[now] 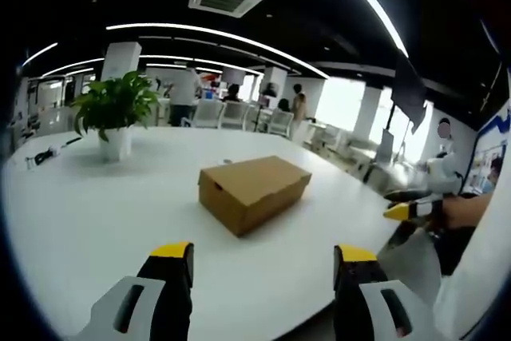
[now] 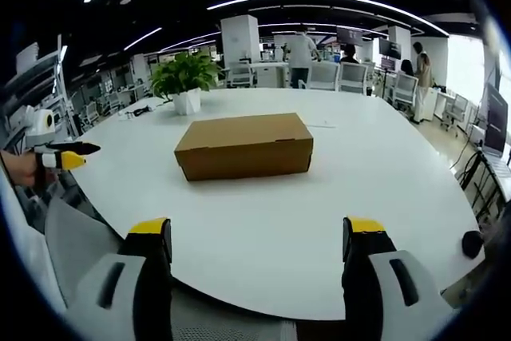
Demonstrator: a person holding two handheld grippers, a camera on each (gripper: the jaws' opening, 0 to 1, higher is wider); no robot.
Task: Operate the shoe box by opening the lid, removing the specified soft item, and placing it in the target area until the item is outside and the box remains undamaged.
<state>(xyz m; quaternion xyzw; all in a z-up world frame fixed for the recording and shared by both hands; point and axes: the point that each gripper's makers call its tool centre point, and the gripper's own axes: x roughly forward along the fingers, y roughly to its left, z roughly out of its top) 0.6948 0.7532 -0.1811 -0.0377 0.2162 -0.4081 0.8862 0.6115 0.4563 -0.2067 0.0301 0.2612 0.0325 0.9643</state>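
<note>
Closed shoe box [image 2: 244, 146] on tabletop [image 2: 335, 221]; both tongs [image 1: 263, 257] [image 2: 257, 233] held apart, short of box — lid's front edge is best lifted gently.

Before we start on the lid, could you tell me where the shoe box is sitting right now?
The closed shoe box sits mid-table on the white table, ahead of both open grippers, with the potted plant beyond it near the far edge.

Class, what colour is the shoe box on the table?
Plain brown cardboard shoe box; right gripper view.

Matt brown cardboard shoe box [image 2: 244, 144] on smooth, glossy white table [image 2: 319, 229]
</note>
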